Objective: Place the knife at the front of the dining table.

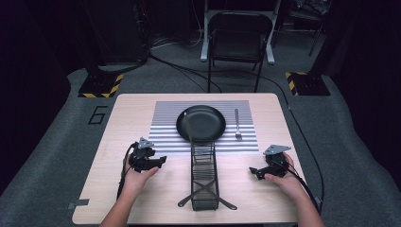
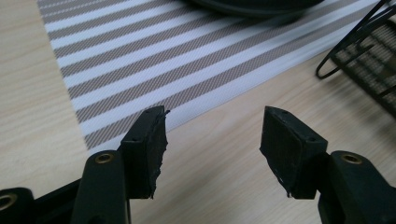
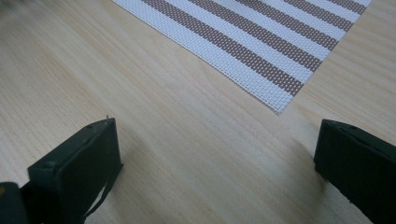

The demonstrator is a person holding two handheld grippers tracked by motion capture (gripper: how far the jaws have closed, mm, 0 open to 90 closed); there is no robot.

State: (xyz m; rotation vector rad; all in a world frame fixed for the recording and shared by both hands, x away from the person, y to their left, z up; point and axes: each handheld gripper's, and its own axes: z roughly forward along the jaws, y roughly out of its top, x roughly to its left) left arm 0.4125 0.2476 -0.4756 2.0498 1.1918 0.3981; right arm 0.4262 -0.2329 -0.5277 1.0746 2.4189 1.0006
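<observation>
- Wire rack (image 1: 204,177): a long, narrow black wire basket lying on the wooden table (image 1: 118,189), set lengthwise between the two grippers, apart from both. Its far end meets the near edge of the striped placemat (image 1: 163,137); its near end lies close to the table's front edge, where two crossed wire handles splay outward.
- Left gripper (image 1: 161,162): held in the person's left hand (image 1: 137,177), low over the bare wood to the left of the rack, pointing toward it. In the left gripper view its fingers (image 2: 149,140) stand apart with nothing between them; beyond them lie the placemat's corner (image 2: 140,79) and one end of the rack (image 2: 369,60), with a wire loop.
- Right gripper (image 1: 254,171): held in the person's right hand (image 1: 281,182), low over the wood to the right of the rack, pointing toward it. In the right gripper view its fingers (image 3: 84,163) stand wide apart and empty, above bare wood, with a corner of the placemat (image 3: 261,46) ahead.
- Frying pan (image 1: 201,124): dark, round, resting on the middle of the placemat, just beyond the rack's far end. A thin pale rod lies across its left part toward the rack; whether it touches the rack cannot be determined.
- Fork (image 1: 237,125): lying on the placemat right of the pan, apart from it, tines toward the person.
</observation>
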